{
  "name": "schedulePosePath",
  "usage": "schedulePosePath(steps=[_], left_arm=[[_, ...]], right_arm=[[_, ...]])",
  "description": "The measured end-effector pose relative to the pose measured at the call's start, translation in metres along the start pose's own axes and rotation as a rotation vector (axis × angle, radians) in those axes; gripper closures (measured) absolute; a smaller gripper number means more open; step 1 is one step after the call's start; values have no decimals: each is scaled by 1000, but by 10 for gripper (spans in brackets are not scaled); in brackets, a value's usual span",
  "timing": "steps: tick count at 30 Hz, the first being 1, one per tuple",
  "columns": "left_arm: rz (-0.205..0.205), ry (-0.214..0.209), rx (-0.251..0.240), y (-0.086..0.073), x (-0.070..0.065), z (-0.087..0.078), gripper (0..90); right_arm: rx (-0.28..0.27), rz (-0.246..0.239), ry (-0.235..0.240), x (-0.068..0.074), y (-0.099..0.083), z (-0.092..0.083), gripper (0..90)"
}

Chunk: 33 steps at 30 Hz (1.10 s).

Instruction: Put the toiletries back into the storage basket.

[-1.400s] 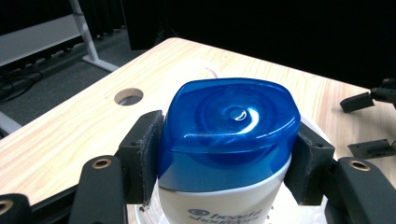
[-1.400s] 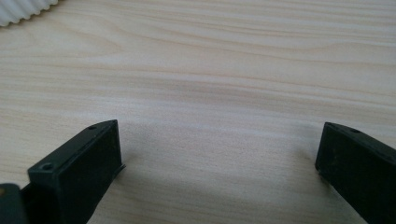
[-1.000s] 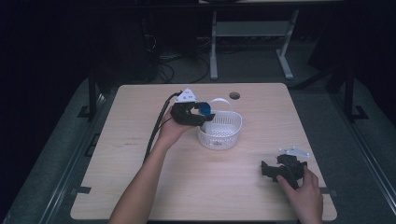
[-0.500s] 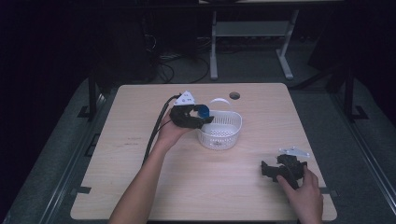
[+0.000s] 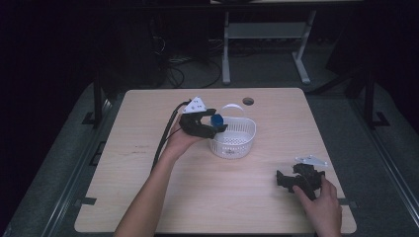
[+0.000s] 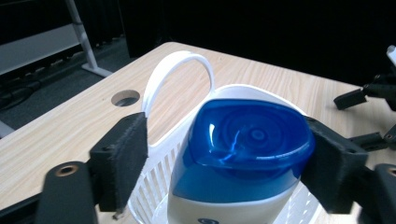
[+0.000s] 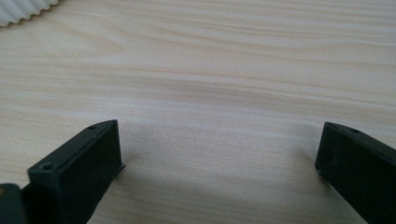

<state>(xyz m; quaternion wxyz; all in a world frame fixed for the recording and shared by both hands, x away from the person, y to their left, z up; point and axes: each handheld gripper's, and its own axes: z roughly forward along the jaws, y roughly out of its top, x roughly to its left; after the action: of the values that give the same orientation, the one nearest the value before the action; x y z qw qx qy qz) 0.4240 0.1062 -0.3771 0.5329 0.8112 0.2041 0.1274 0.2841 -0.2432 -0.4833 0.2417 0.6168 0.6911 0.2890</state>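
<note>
A white bottle with a blue cap (image 5: pixel 216 119) hangs over the near-left rim of a white slotted basket (image 5: pixel 239 143) at mid-table. My left gripper (image 5: pixel 215 124) is around the cap. Its jaws have just been opening. In the left gripper view the bottle (image 6: pixel 247 135) leans on the right pad, and a gap separates it from the left pad (image 6: pixel 125 158). The basket's handle (image 6: pixel 173 70) stands upright behind it. My right gripper (image 5: pixel 282 178) rests open on the table at the front right. Nothing but bare wood lies between its jaws (image 7: pixel 219 154).
A round cable hole (image 5: pixel 248 101) sits in the tabletop beyond the basket. The left gripper's black cable (image 5: pixel 165 140) trails toward the front left. The basket's rim (image 7: pixel 23 9) shows at the far left of the right gripper view. Dark floor and a metal stand (image 5: pixel 267 34) lie behind the table.
The left gripper's jaws stand a little wider around the blue cap than before. Neither hand has shifted.
</note>
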Motion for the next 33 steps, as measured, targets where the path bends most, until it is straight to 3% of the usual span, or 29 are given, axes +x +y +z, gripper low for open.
schedulePosePath(steps=[4,10,21,33], left_arm=[[-5,-20,-5,1,0,-3,134],[-9,-12,20,3,-1,-11,132],[-11,24,66,0,-4,-36,132],[-19,72,127,-15,-14,-70,132]], right_arm=[[0,0,0,0,0,0,0],[0,0,0,0,0,0,0],[0,0,0,0,0,0,0],[0,0,0,0,0,0,0]])
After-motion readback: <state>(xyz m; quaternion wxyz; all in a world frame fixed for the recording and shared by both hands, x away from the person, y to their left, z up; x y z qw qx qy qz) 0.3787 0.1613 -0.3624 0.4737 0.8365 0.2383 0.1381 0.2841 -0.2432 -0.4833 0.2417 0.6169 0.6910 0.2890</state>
